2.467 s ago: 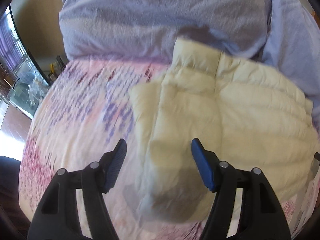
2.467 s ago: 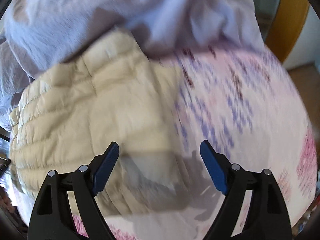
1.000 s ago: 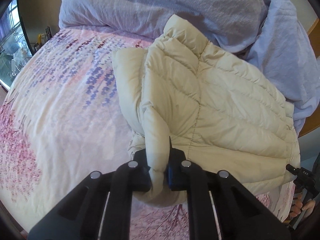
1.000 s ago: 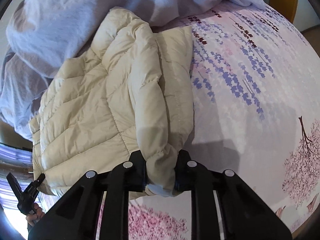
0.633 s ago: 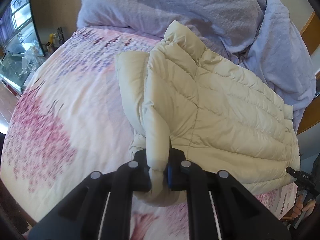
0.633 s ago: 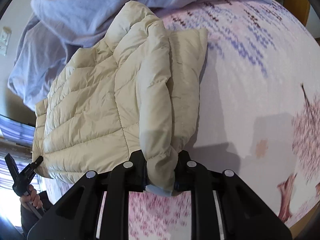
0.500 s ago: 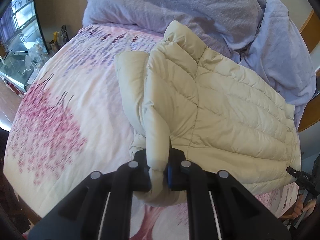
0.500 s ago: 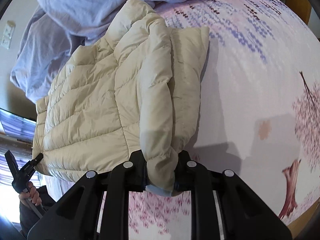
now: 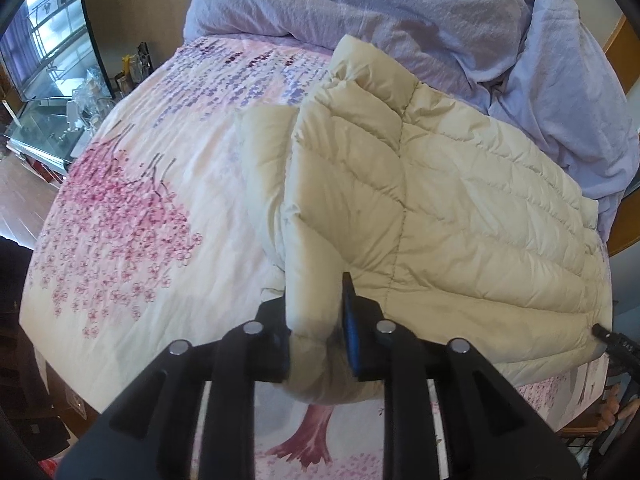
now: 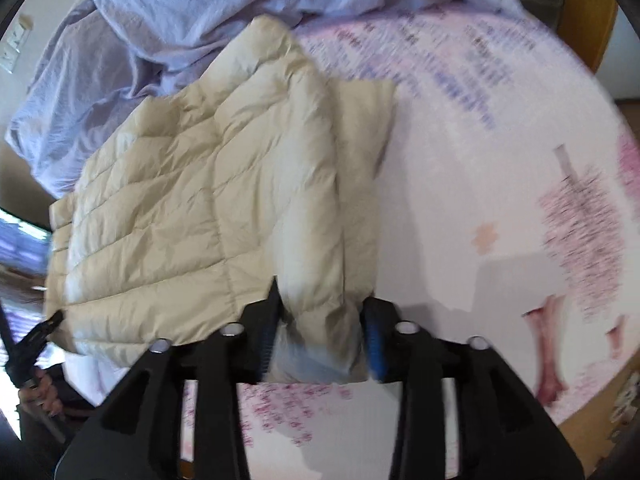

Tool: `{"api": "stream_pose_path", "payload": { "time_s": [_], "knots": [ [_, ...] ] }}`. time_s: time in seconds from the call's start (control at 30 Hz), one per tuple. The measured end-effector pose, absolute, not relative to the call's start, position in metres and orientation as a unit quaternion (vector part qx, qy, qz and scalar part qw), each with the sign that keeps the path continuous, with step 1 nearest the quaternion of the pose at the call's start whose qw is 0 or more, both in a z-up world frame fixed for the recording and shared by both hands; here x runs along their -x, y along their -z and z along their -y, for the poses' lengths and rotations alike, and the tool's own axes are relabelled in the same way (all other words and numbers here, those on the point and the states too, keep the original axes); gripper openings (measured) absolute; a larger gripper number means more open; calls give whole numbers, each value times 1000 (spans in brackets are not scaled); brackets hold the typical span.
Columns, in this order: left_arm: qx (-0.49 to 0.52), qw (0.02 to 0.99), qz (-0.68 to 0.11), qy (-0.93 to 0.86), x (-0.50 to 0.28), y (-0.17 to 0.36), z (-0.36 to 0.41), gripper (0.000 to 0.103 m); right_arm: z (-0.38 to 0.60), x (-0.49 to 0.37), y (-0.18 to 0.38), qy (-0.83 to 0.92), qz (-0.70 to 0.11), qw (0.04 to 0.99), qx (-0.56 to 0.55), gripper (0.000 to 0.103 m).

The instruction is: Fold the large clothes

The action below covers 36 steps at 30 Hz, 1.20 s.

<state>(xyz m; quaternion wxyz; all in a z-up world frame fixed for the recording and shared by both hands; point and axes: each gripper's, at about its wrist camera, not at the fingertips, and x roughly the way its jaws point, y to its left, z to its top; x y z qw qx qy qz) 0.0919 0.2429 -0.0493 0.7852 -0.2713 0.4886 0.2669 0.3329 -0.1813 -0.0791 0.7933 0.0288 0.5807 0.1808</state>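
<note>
Both grippers, spread over the jacket (image 9: 460,216) earlier, now pinch its near edge, left gripper (image 9: 316,332) and right gripper (image 10: 320,340) each clamped on padded fabric above the bed (image 9: 132,216); mid-fold, the next move likely carries that edge toward the far collar.

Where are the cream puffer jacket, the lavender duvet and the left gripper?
cream puffer jacket (image 9: 460,208): left wrist view, quilted back panel.
lavender duvet (image 9: 360,0): left wrist view, crumpled top.
left gripper (image 9: 316,320): left wrist view, between fingertips.
</note>
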Motion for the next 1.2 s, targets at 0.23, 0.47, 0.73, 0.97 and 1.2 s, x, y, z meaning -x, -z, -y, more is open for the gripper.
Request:
{"api": "stream_pose_path", "payload": {
  "time_s": [0.23,0.47,0.73,0.97,1.2],
  "knots": [
    [256,791,-479,-283,-89,35,-251,59,179,-341,34,-144,-513,846,-2,57],
    [256,787,-485,-283,-103,35,-259,66,131,-327,23,-205,-494,844,40,62],
    [256,780,-494,-287,-116,42,-266,70,65,-314,42,-238,-500,828,88,62],
    [260,774,-499,-292,-124,47,-275,72,46,-313,61,-232,-509,822,102,62],
    [259,768,-506,-296,-129,54,-281,72,36,-315,87,-216,-523,817,116,67]
  ]
}}
